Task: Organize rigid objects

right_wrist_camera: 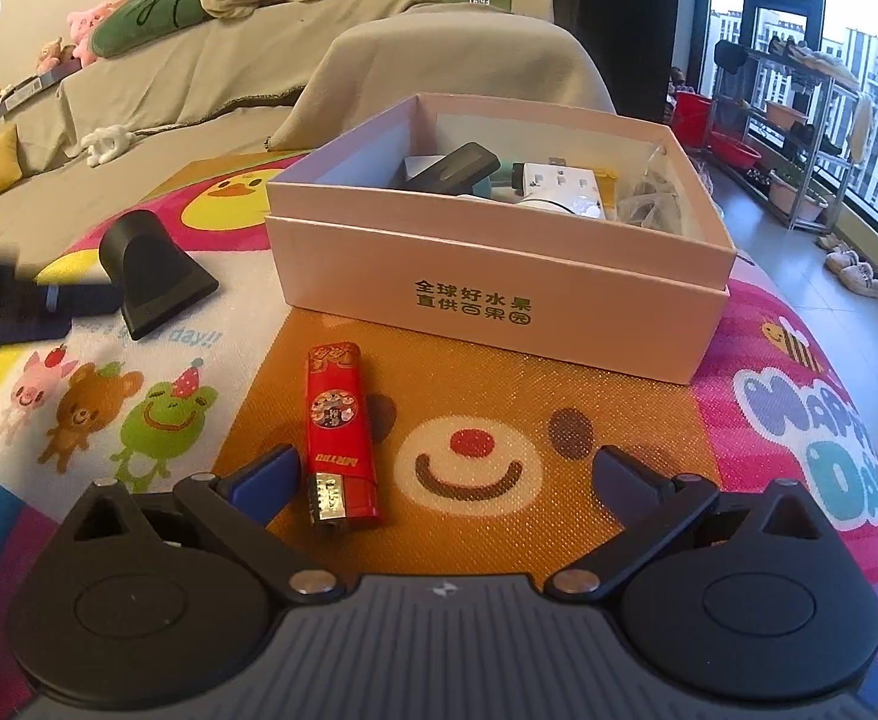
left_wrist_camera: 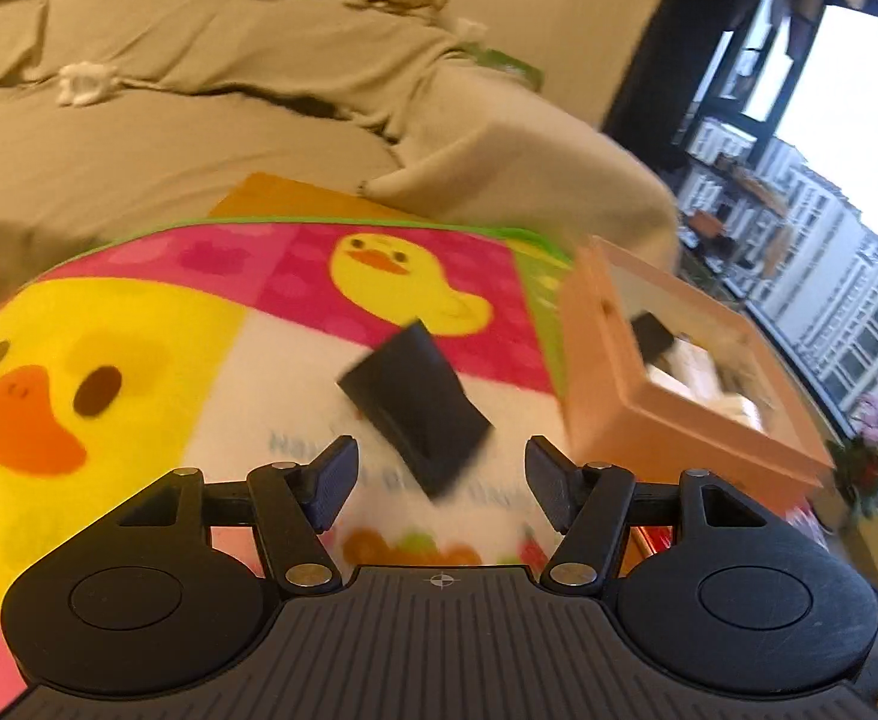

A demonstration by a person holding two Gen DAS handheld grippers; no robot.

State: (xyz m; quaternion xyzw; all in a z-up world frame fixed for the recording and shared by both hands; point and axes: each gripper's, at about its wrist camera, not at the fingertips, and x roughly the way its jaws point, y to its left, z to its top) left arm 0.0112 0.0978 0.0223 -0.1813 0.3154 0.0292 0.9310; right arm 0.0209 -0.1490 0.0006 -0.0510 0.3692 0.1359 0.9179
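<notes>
Both claws hang open over cartoon mat point(right_wrist_camera: 469, 420) beside sofa point(right_wrist_camera: 199, 78).

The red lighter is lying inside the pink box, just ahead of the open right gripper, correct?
Not quite. The red lighter lies on the cartoon mat, outside the pink box, just ahead of the open right gripper. The right wrist view shows it.

One pink box point(right_wrist_camera: 499, 276), one red lighter point(right_wrist_camera: 340, 426), one black nozzle point(right_wrist_camera: 151, 276), two hand-held grippers
</notes>
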